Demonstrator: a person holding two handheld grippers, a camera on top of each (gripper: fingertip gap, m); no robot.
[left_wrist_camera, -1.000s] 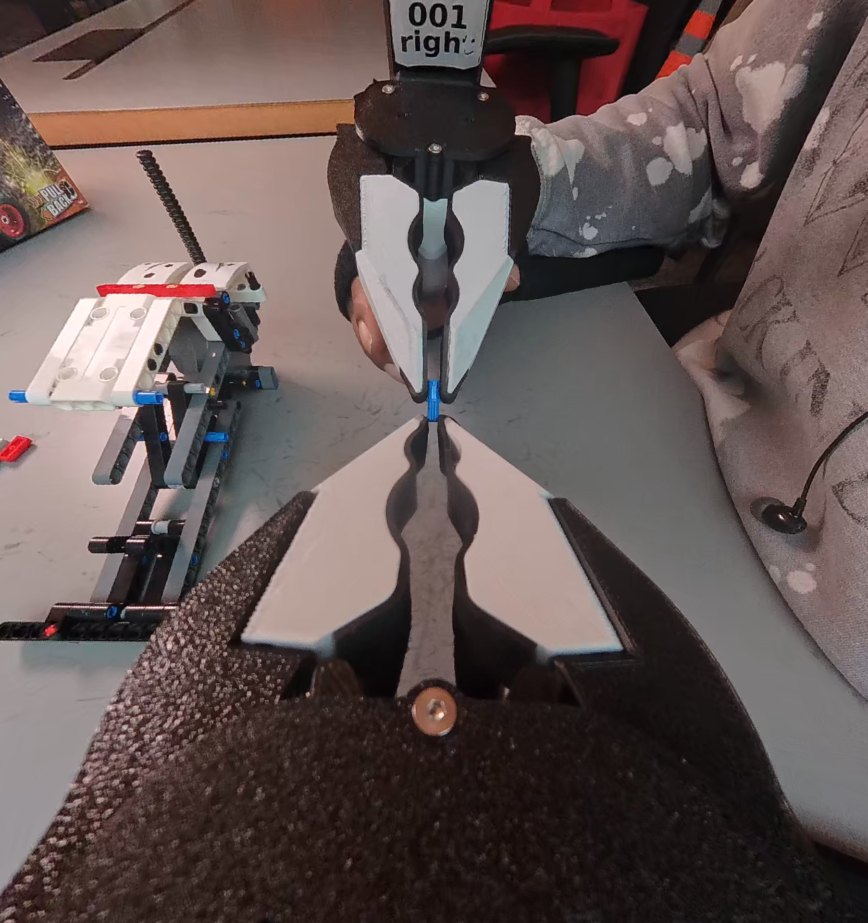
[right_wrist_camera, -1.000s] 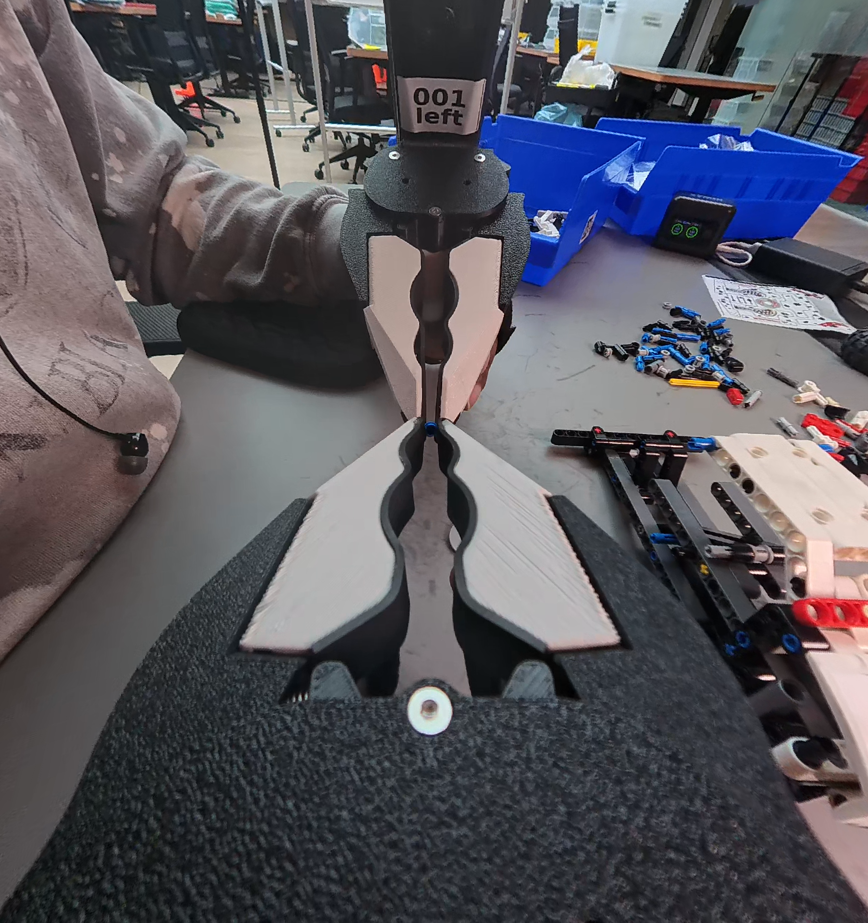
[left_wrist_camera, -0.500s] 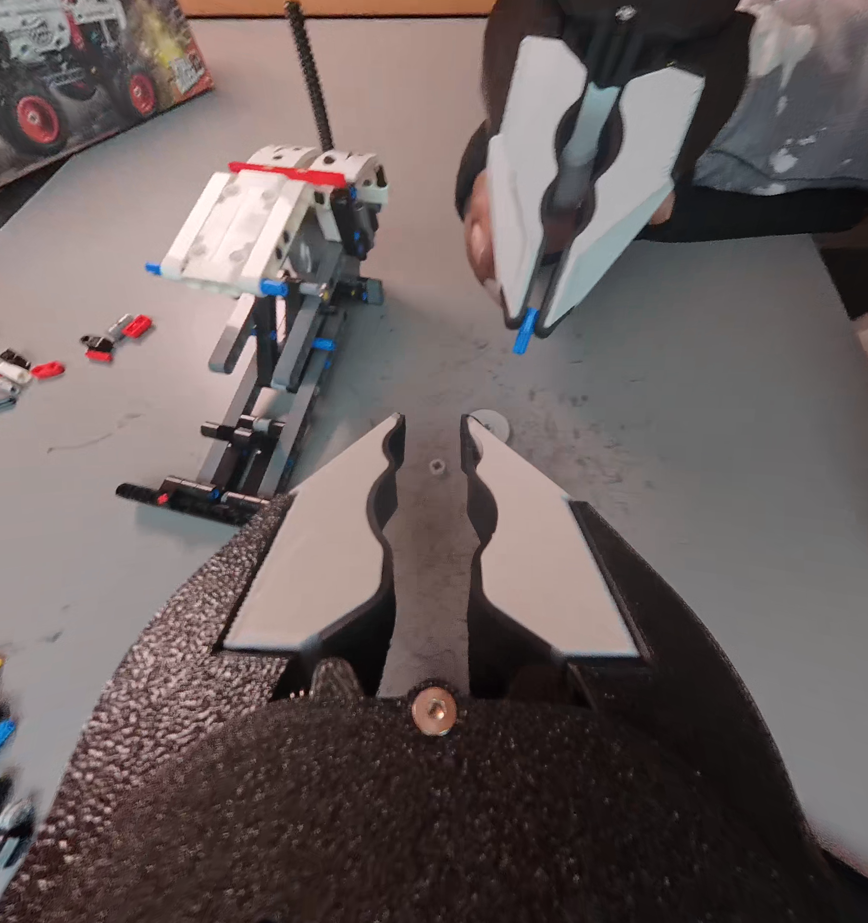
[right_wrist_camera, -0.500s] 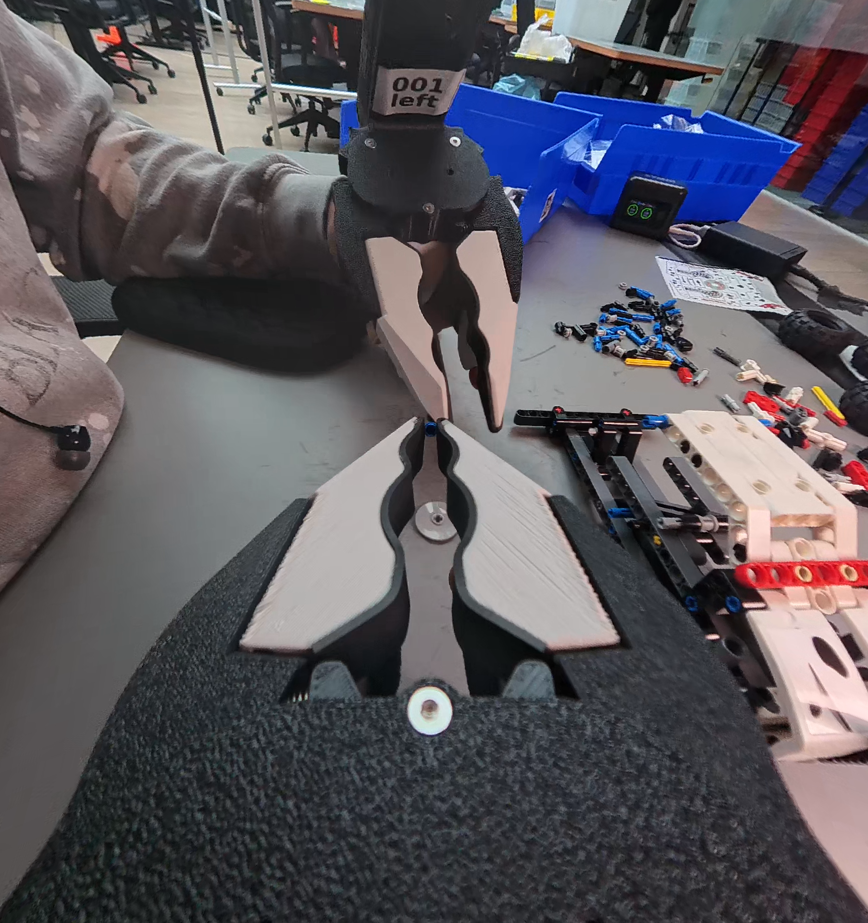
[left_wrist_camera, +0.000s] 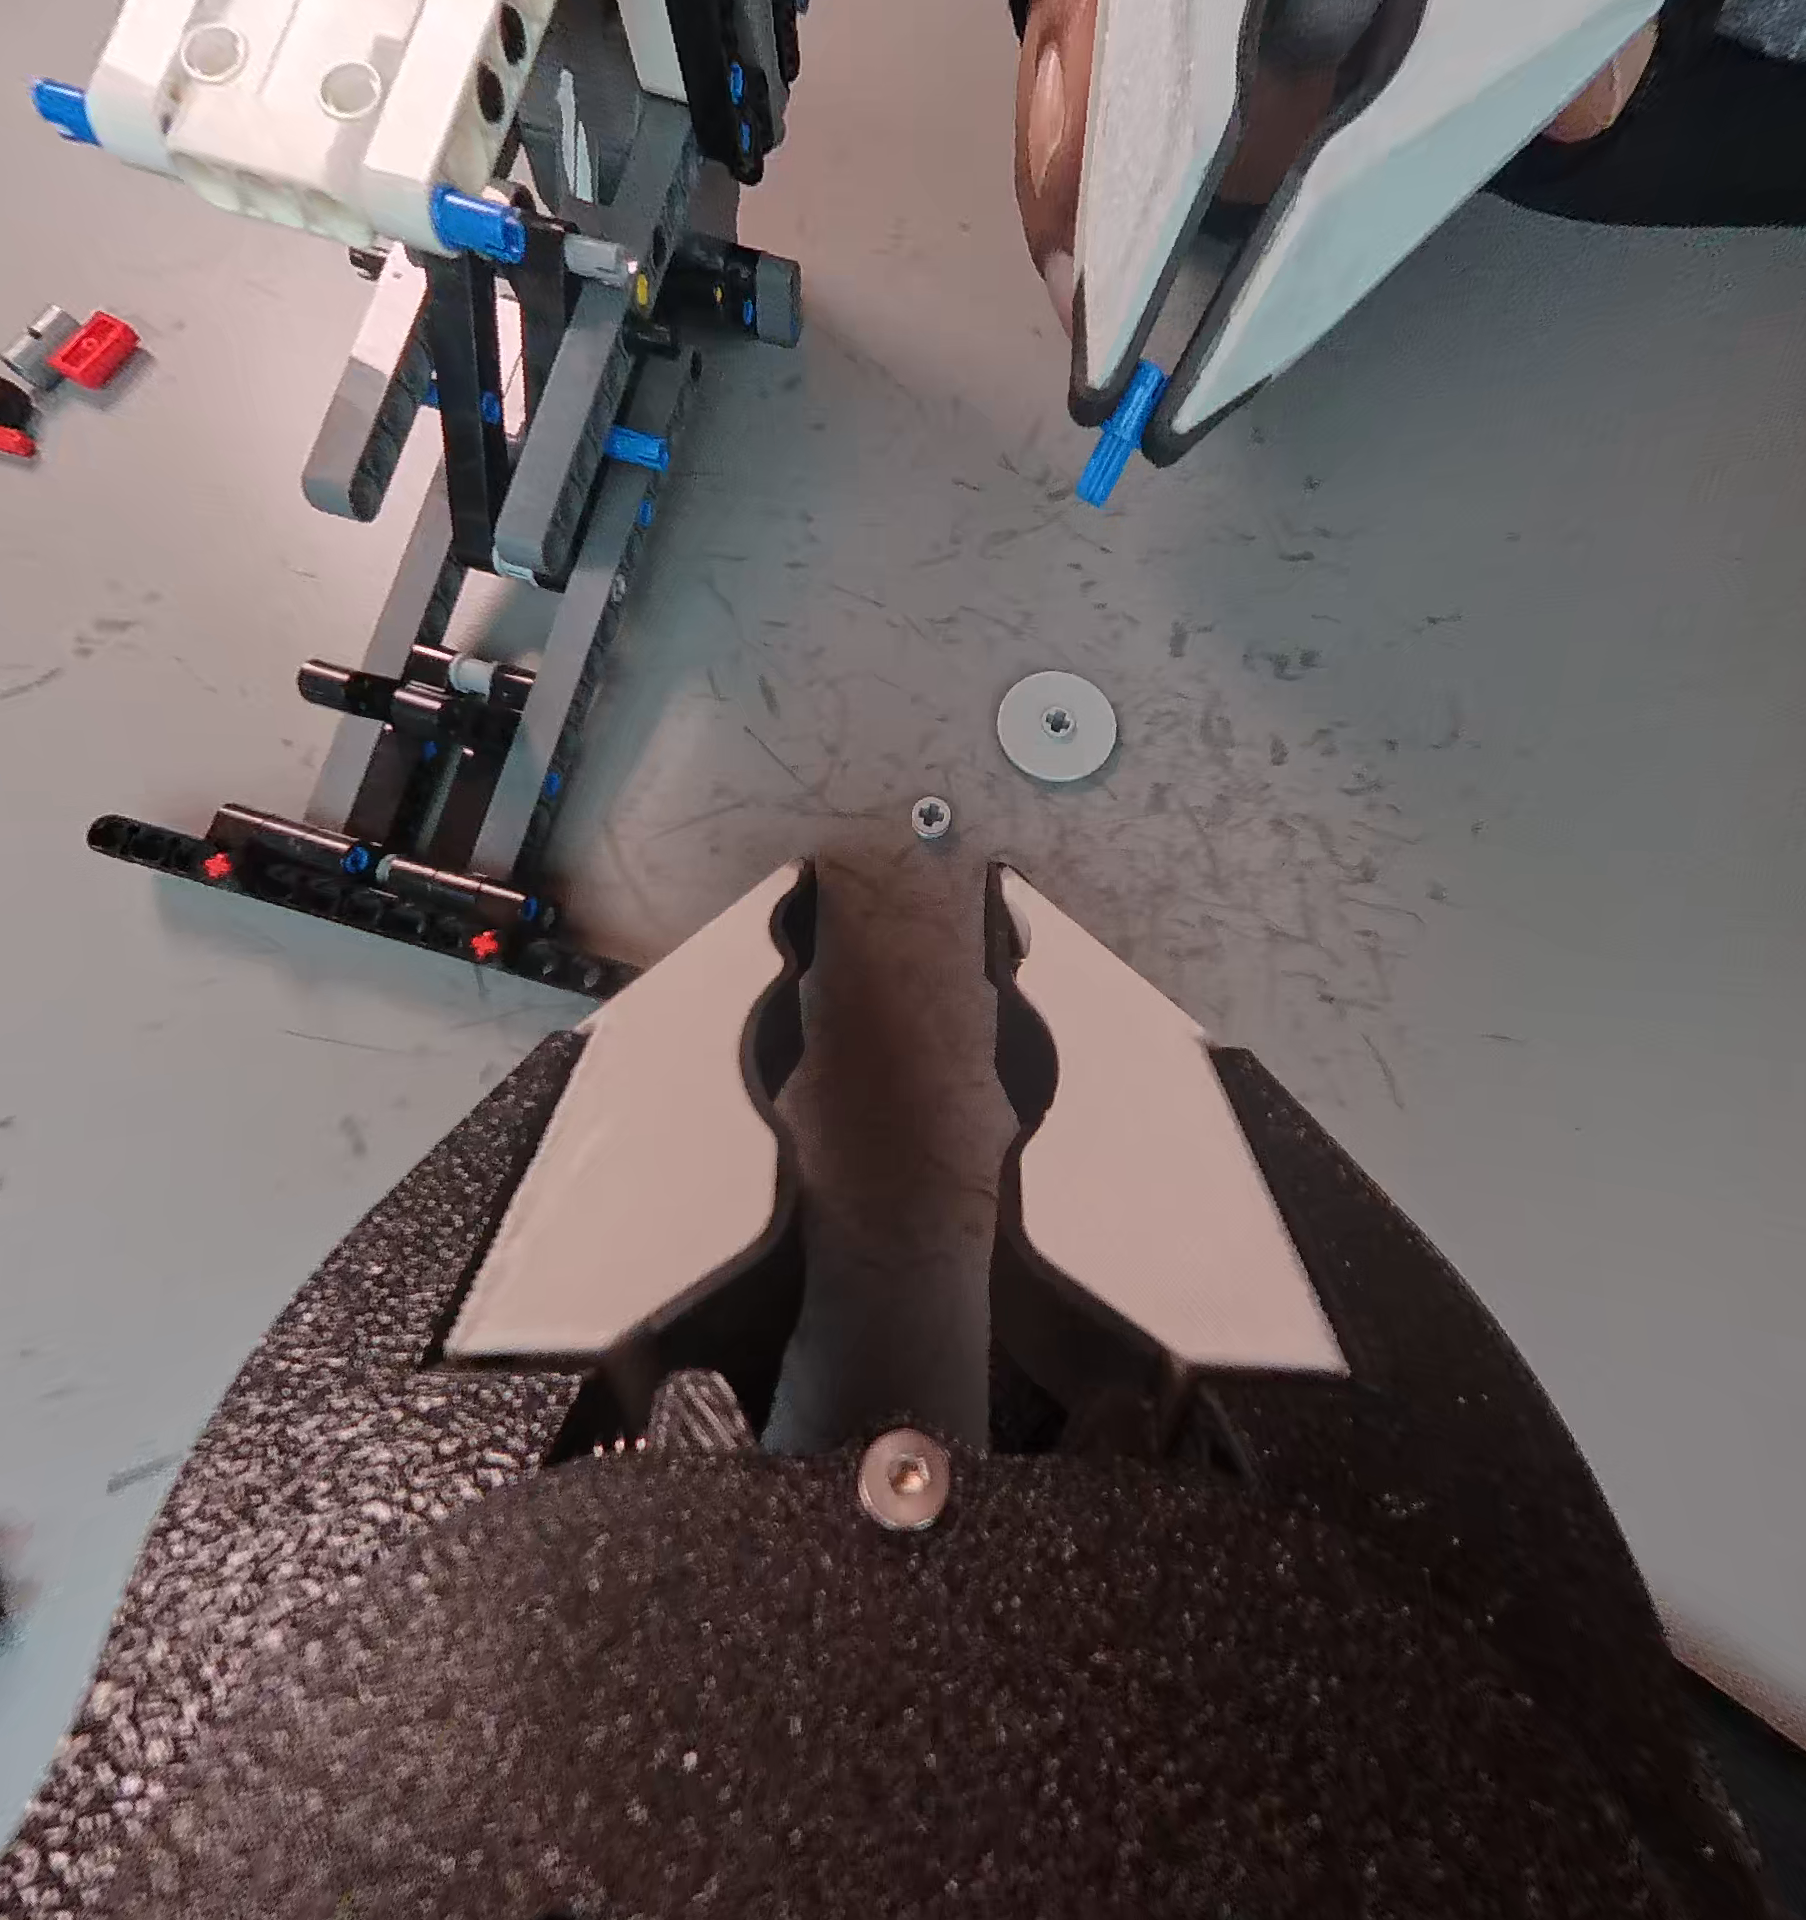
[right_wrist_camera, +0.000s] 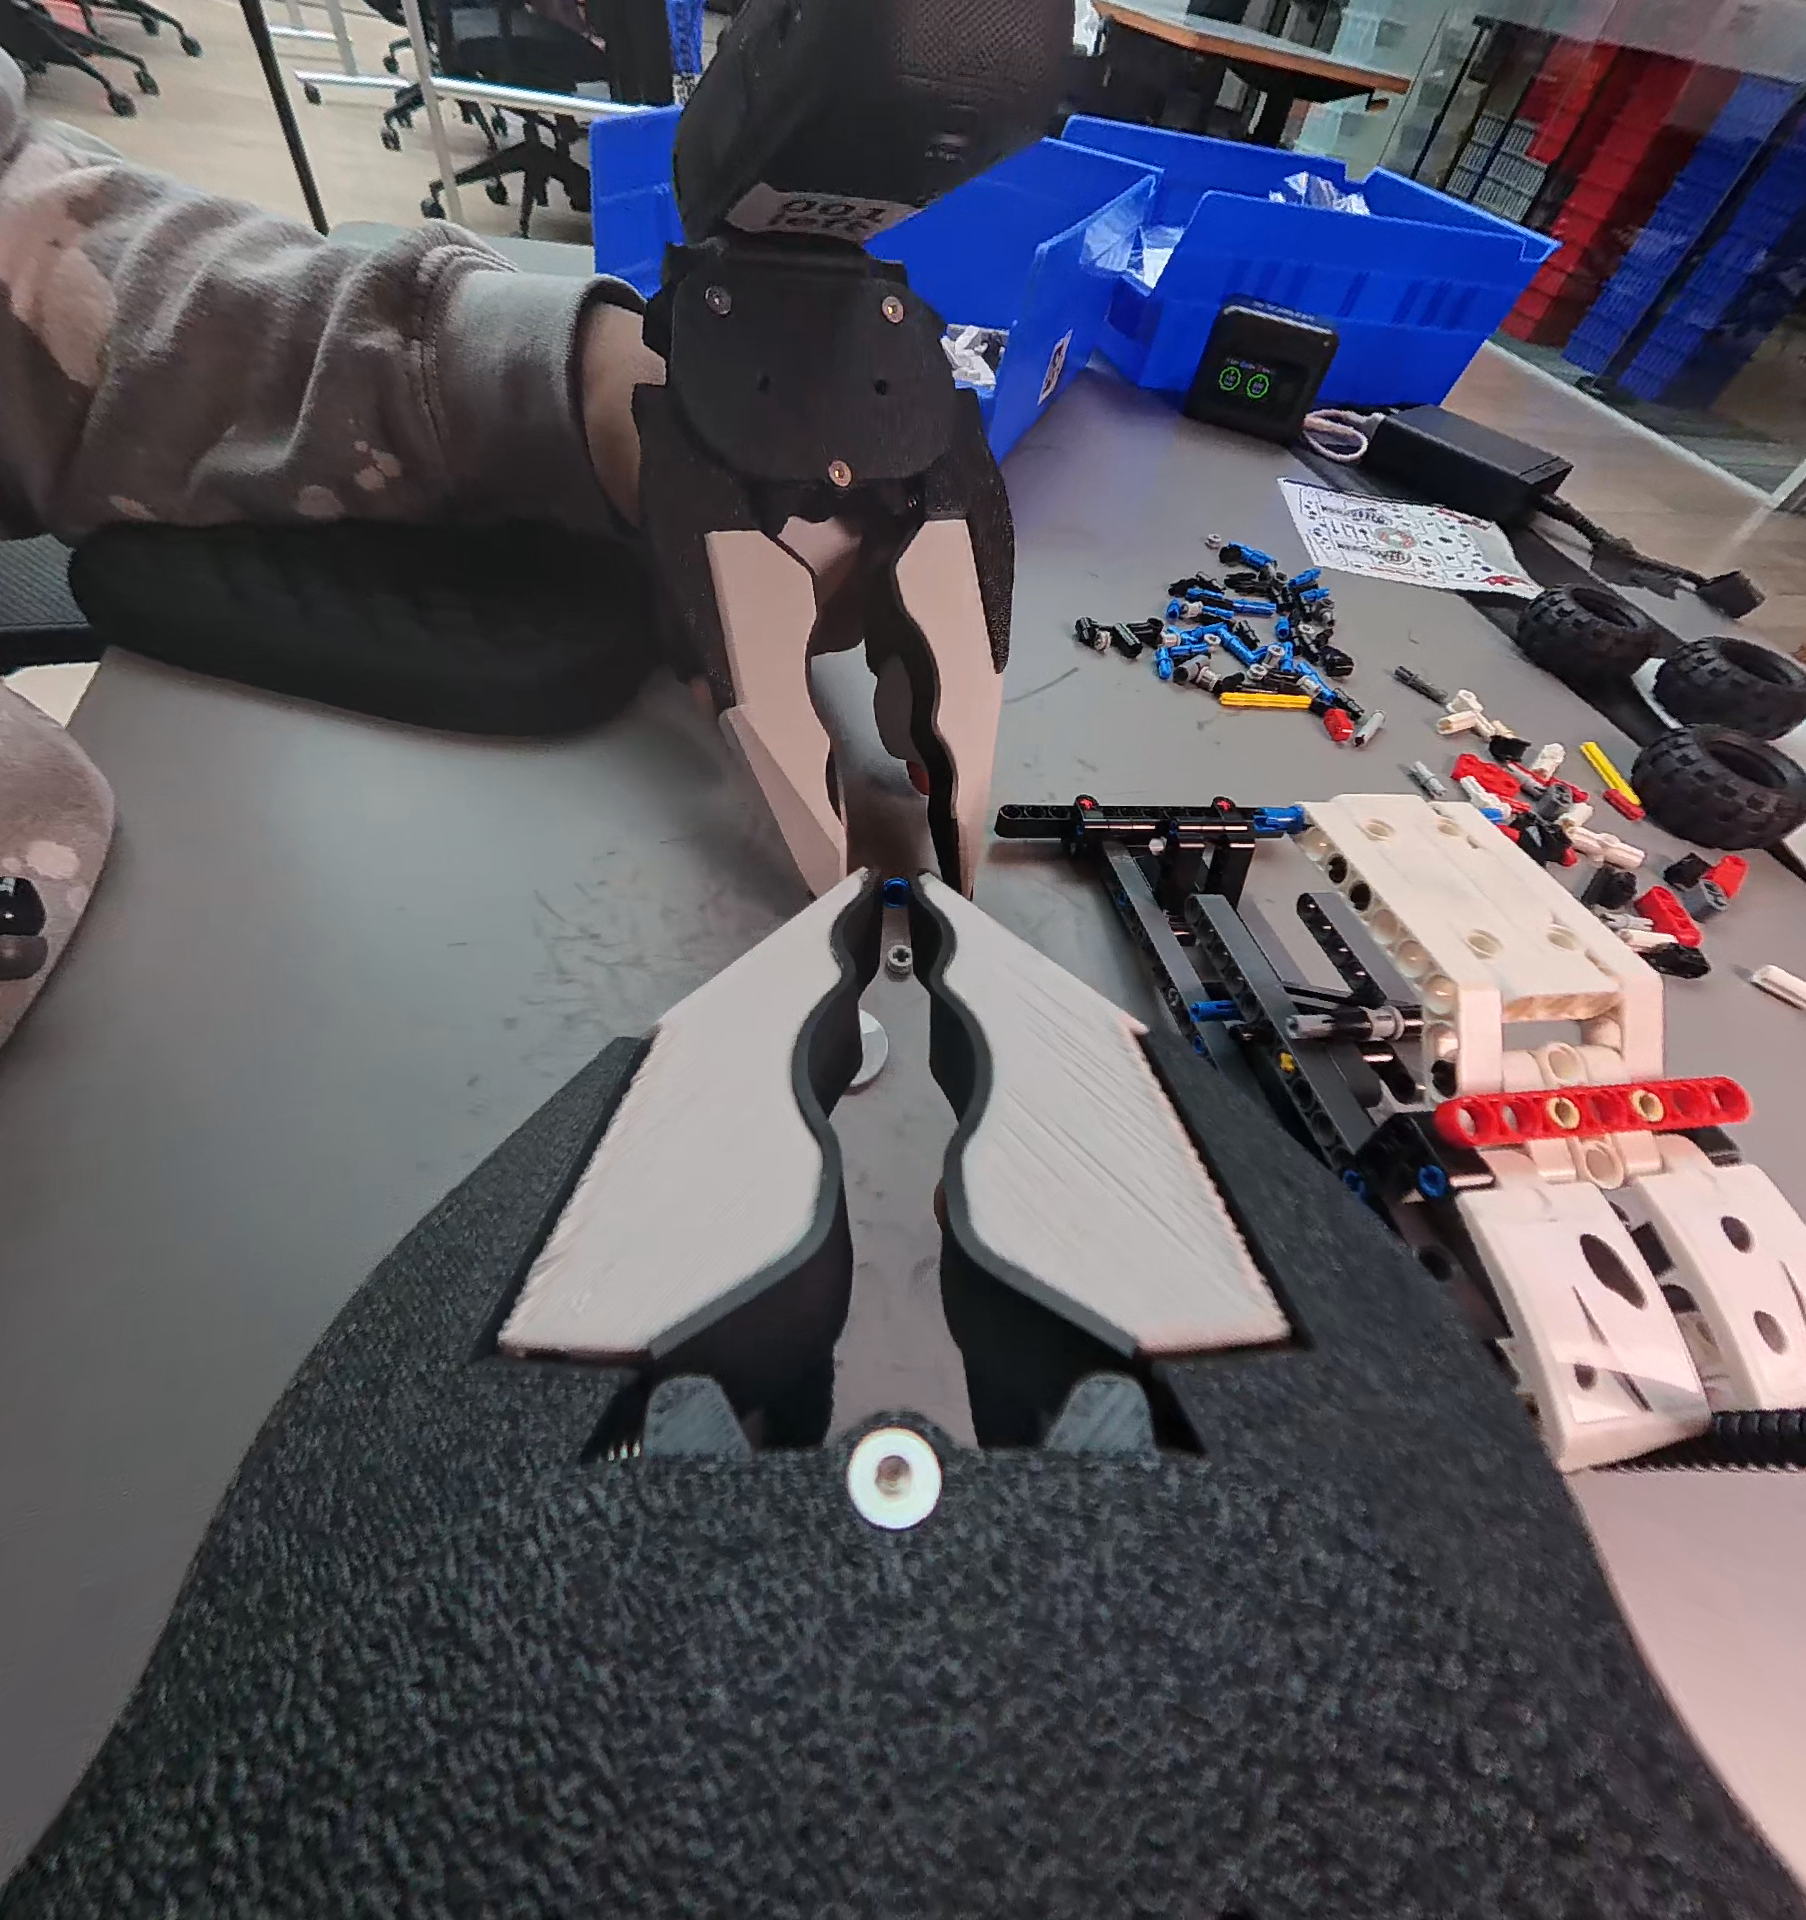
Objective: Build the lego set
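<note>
1. The right gripper [left_wrist_camera: 1127, 416] is coming in from the upper right of the left wrist view, its jaws pinched tight on a small blue pin [left_wrist_camera: 1115, 442], and the pin is poking out past the tips, pointing down and to the left.

2. In the right wrist view that same right gripper [right_wrist_camera: 894, 891] is showing only the pin's blue end [right_wrist_camera: 894, 890] at centre frame, so its long axis is running straight along the fingers.

3. The left gripper [left_wrist_camera: 899, 868] is hanging at the lower middle of its own view with its jaws spread to a moderate gap, holding nothing.

4. Just beyond its tips, two grey pieces are lying flat on the table [left_wrist_camera: 1501, 727]: a small bush [left_wrist_camera: 931, 816] right ahead, and a round disc [left_wrist_camera: 1057, 723] a little further up and to the right. Both are showing a cross hole facing up.

5. The key relation: the bush is sitting between the empty left gripper and the pin, nearer the left one. The pin is well apart from both pieces, up and to the right.

6. The half-built truck chassis [left_wrist_camera: 525, 436] is stretching along the upper left, off to the side of both grippers.

7. My read: the left gripper is best placed to pick up the bush, while the pin is waiting to be mated.
</note>
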